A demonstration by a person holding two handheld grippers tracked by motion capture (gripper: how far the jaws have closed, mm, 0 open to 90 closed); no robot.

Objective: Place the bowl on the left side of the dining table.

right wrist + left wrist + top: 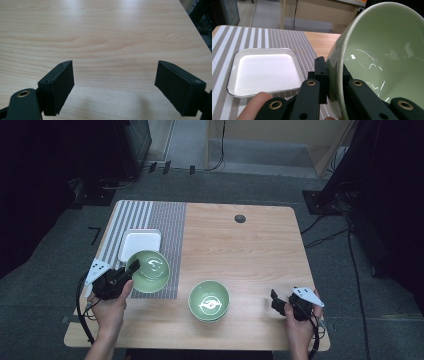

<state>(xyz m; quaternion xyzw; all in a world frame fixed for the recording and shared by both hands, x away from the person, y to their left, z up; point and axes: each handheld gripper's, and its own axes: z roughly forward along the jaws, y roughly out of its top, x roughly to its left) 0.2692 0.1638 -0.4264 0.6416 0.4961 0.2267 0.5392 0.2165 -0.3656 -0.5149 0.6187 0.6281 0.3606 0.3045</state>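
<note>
A pale green bowl is pinched by its near rim in the left gripper, one jaw inside the wall and one outside, and is held tilted above the striped placemat, just in front of the white square plate. A second green bowl is seen on the bare wood table, to the right of the held one and between the two grippers. The right gripper is held low over the table with its jaws spread and nothing between them, so the held bowl's likely resting places, plate or second bowl, both lie within the left hand's reach.

Dim lab or studio; lone wooden table; floor cables
</note>
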